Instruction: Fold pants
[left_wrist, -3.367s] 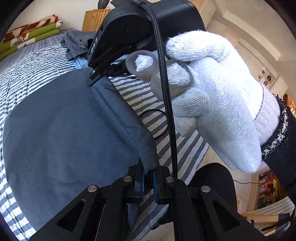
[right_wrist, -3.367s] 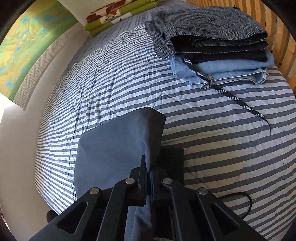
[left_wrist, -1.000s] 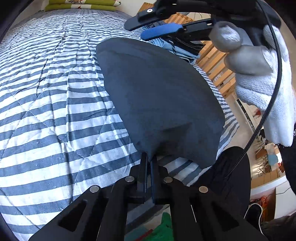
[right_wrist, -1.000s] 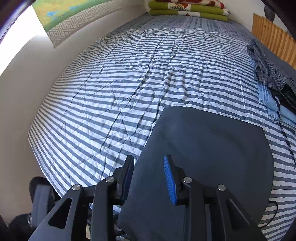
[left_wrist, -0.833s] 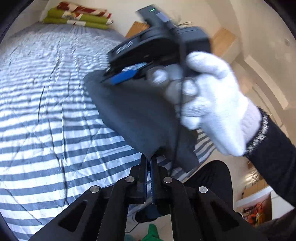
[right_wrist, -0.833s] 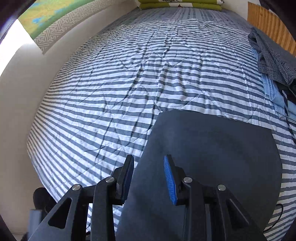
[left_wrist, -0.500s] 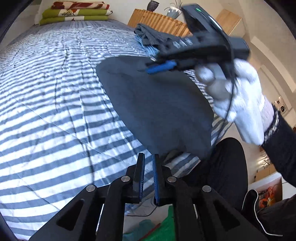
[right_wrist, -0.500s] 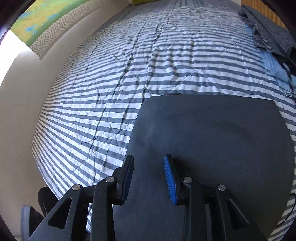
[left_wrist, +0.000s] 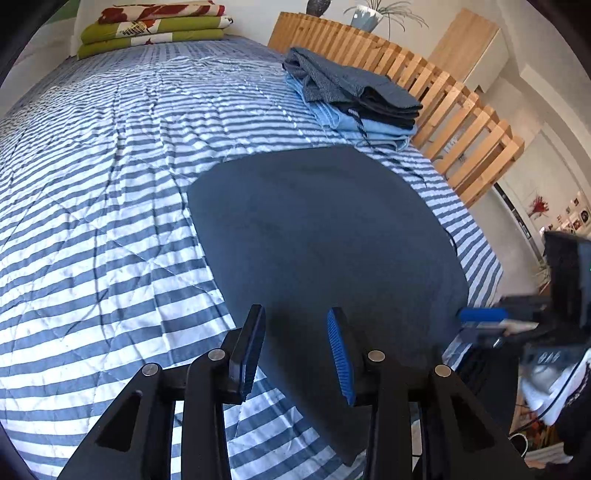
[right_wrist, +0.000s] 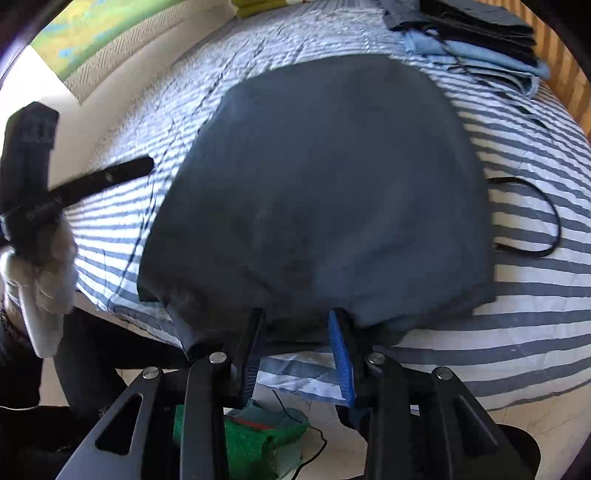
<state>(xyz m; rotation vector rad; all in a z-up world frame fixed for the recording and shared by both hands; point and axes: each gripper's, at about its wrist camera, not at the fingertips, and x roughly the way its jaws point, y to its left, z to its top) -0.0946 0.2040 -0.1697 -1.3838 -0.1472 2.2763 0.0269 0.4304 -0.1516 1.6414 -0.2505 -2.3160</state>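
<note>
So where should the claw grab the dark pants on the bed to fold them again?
Probably the near edge of the dark pants, which hangs slightly over the edge of the striped bed. It is the only part with room for a finger beneath; the rest lies flat. The open right claw already sits at that edge, so come from the floor side, pinch it and carry it toward the stack of folded clothes.

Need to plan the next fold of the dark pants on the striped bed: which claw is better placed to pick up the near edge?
Probably the right claw: its open jaws straddle the near hem of the dark navy folded pants at the striped quilt's edge. The left claw has just been opening, empty, above the pants.
</note>
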